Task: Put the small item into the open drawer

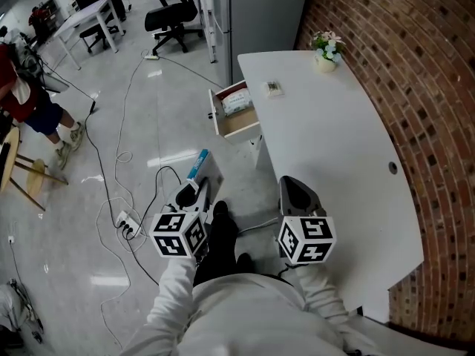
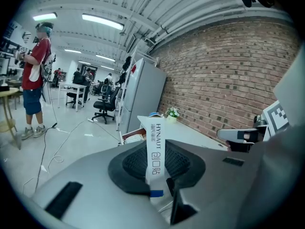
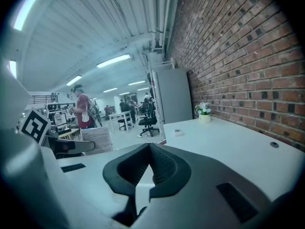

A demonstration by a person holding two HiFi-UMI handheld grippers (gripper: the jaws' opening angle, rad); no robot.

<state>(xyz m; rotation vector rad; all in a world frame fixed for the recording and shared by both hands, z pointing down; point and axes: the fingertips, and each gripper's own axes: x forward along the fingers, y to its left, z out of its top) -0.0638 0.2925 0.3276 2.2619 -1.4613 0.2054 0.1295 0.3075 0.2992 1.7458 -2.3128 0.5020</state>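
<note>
Your left tool [image 1: 199, 186], lower centre of head view: jaws narrow, clamped on slim white box [image 2: 156, 151], box pointing forward above floor. Your right tool [image 3: 149, 148] beside it, at worktop [image 1: 334, 154] edge: jaws together, nothing between. Farther up frame: open drawer [image 1: 236, 122], white packet inside. Flower pot [image 1: 326, 53] at top.

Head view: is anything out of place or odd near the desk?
Only the floor: loose cables sprawl to a power strip near the person's feet. The drawer stands open, as intended; nothing is spilled.
</note>
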